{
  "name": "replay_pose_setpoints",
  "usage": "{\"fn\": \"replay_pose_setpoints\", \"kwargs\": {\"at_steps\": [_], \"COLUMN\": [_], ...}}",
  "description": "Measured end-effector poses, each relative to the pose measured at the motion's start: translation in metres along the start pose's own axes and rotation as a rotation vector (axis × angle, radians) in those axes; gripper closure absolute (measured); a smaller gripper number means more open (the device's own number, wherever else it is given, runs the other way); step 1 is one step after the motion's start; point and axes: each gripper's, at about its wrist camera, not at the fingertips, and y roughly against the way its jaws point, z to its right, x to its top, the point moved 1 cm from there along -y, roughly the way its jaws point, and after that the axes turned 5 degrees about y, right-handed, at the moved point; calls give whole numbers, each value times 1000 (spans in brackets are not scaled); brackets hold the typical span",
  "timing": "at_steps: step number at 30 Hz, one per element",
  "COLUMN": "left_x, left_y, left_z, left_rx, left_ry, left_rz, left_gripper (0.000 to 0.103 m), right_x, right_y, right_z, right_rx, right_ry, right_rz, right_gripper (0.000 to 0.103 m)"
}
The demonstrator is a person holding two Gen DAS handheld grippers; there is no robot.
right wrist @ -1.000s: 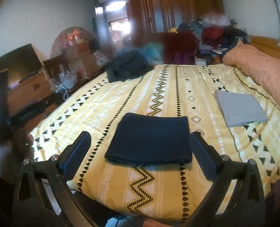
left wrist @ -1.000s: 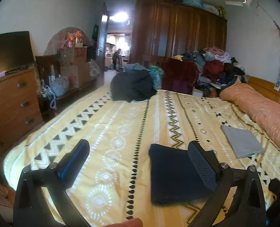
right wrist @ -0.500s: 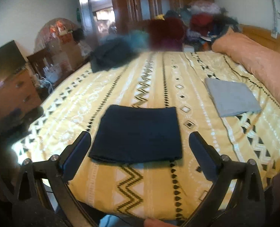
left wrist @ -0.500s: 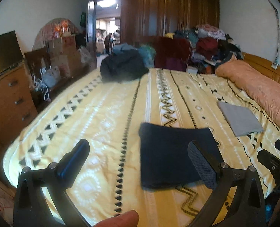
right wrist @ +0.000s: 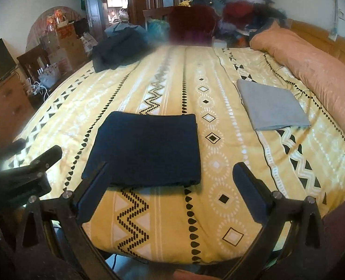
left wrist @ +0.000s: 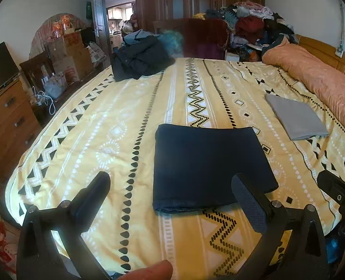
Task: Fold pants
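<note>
Yellow bedspread (left wrist: 102, 126), folded navy pants (left wrist: 205, 165), right view alone blurs clothes pile (right wrist: 237, 16)

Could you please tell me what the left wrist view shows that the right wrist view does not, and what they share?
Only the left wrist view shows the right gripper's black body at its right edge, with its jaws out of frame. Only the right wrist view shows part of the left gripper at its left edge. Both show the folded navy pants lying flat on the yellow bedspread, the folded grey garment to their right, the dark clothes heap at the far side, and each view's own jaws open and empty.
</note>
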Motion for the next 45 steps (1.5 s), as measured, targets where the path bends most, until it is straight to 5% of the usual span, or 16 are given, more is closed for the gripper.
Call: {"fn": "replay_pose_setpoints", "kwargs": {"at_steps": [45], "left_x": [-1], "left_y": [7], "left_z": [13], "left_rx": [-31], "left_ry": [17], "left_rz": [-30], "left_gripper": [0], "right_x": [-4], "right_y": [0], "right_z": [-7], "right_rx": [50], "right_ry": [66], "right_rz": [-10], "right_gripper": [0]}}
